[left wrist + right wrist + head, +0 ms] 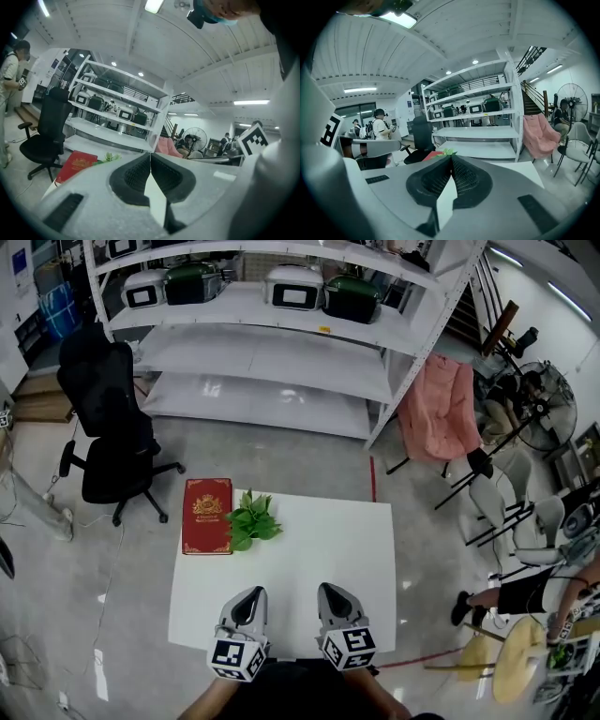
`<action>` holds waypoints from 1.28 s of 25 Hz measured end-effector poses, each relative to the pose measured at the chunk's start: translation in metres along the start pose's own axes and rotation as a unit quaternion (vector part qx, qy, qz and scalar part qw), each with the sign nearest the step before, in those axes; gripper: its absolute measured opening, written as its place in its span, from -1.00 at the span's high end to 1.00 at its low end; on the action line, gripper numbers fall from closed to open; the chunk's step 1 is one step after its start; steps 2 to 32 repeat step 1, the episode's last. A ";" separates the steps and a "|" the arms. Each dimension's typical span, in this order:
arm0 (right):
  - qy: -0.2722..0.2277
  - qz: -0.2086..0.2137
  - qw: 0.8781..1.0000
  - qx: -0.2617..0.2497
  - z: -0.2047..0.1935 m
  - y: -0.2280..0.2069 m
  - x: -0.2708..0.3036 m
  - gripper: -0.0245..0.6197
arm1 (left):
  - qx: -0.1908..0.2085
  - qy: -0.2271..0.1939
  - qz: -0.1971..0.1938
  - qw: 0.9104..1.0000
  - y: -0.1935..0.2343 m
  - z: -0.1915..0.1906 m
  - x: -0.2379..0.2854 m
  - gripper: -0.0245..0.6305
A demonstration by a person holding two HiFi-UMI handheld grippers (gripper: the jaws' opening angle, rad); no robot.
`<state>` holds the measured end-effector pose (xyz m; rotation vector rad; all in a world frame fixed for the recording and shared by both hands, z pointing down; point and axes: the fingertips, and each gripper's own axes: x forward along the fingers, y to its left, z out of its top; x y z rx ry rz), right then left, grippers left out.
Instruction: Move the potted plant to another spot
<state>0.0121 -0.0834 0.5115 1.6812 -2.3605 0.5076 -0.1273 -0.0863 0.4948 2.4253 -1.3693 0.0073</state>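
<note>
Potted plant (251, 519): it sits at the far left of the white table (328, 559), with its leaves touching the right edge of a red book (206, 515). We cannot see the pot, which the leaves hide.
Left hand-held gripper (249, 594): its jaws are pressed together with nothing between them. It is low over the near edge of the table, well apart from the plant.
Right hand-held gripper (334, 591): it is likewise closed on nothing, just beside the left one.
Stage: we judge that the scene fits two readings. Either the plant is waiting at its old spot, or it is already standing at a new one with both tools clear of it. We cannot tell which.
Doing it well: we judge that any grip belongs low on the pot, never on the leaves, and that the plant must stay upright. The book crowds the plant's left side, so its right and near sides are the free ones.
Materials and shapes:
- The leaves are broad, soft and bright green, in a low bunch.
- The book is a flat, hard rectangle, red with a gold emblem.
- The table is smooth, white and rectangular.
- The jaw pads are black and ribbed, set in rounded grey shells.
</note>
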 end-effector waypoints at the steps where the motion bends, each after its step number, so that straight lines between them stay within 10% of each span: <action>1: -0.002 0.000 1.000 0.001 0.001 0.007 0.001 0.89 | 0.002 0.000 0.000 1.000 0.005 0.000 -0.003 0.87; 32: -0.002 0.000 1.000 0.001 0.001 0.007 0.001 0.89 | 0.002 0.000 0.000 1.000 0.005 0.000 -0.003 0.87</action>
